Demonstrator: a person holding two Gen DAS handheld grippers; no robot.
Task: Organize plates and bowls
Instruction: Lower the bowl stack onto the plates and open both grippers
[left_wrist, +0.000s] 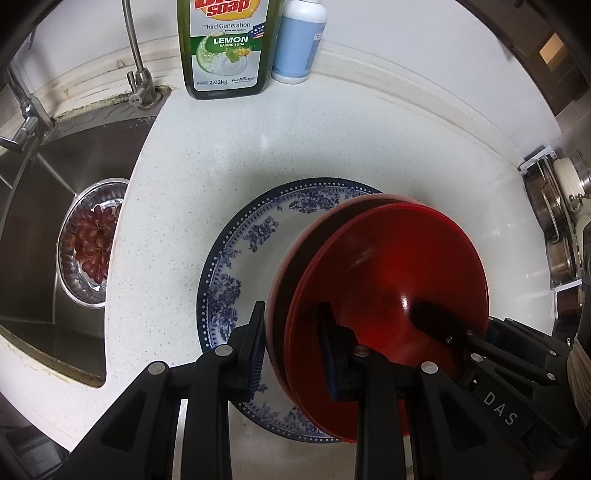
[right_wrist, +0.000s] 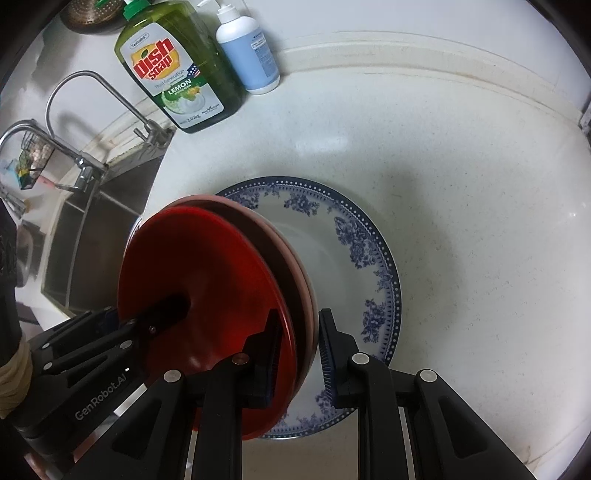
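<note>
- Left claw (left_wrist: 291, 347) clamped on the rims of two stacked plates – red plate (left_wrist: 391, 280) on top, pink plate (left_wrist: 284, 266) under it. One finger sits outside the pink rim, the other inside the red one.
- Right claw (right_wrist: 299, 354) clamped on the opposite edge of the same stack; red plate (right_wrist: 199, 273) and pink plate (right_wrist: 295, 266) both sit between its pads.
- Each claw shows in the other's view, biting the far rim: right claw (left_wrist: 443, 325), left claw (right_wrist: 155, 317).
- Stack is tilted, held just above the blue-patterned plate (left_wrist: 255, 236) – can't tell if the low edge touches it.
- Blue-patterned plate (right_wrist: 354, 229) lies flat on the white bench (right_wrist: 461, 206), directly below both claws.
- Ahead of the claws, at the back of the bench: dish soap bottle (left_wrist: 225, 48) with a pump bottle (left_wrist: 299, 40) just beside it.
- Left of the left claw: sink (left_wrist: 33, 236) holding a metal bowl (left_wrist: 70, 254) of grapes (left_wrist: 92, 243).
- Tap (right_wrist: 77, 107) stands at the back of the sink.
</note>
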